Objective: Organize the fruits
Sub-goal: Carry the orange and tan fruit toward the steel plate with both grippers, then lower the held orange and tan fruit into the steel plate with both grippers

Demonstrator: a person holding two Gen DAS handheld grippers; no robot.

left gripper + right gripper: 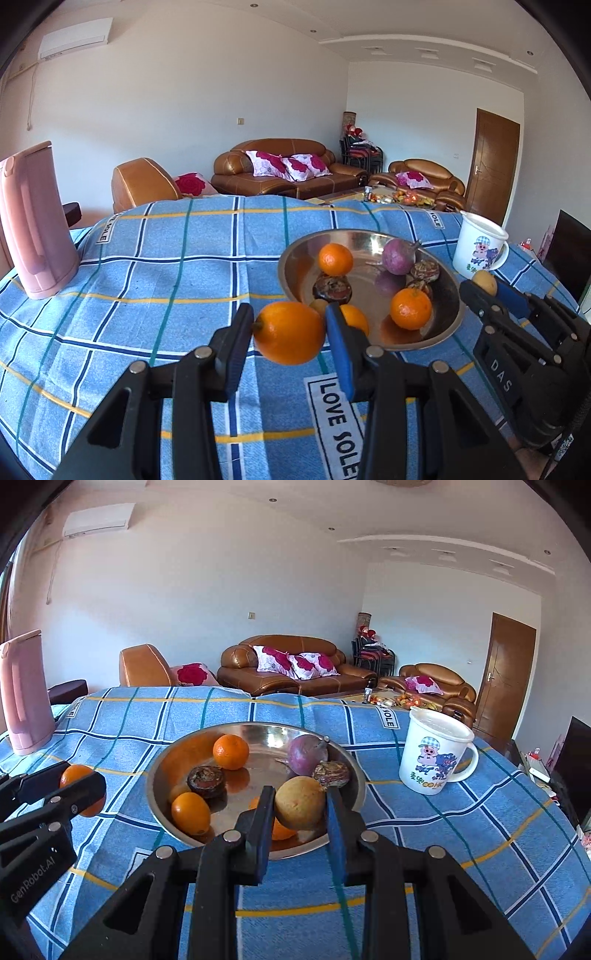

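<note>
A steel bowl (291, 266) (159, 775) sits on the blue checked tablecloth and holds oranges (335, 259) (231, 751), a purple fruit (398, 255) (306, 755) and dark wrinkled fruits (331, 288) (205, 781). My left gripper (290, 332) is shut on an orange (289, 333) just left of the bowl's near rim; it also shows in the right wrist view (79, 792). My right gripper (300, 808) is shut on a yellow-brown fruit (300, 803) above the bowl's near right rim; it also shows in the left wrist view (487, 286).
A white cartoon mug (479, 251) (434, 753) stands right of the bowl. A pink kettle (33, 221) (24, 694) stands at the table's far left. Sofas and a door lie beyond the table's far edge.
</note>
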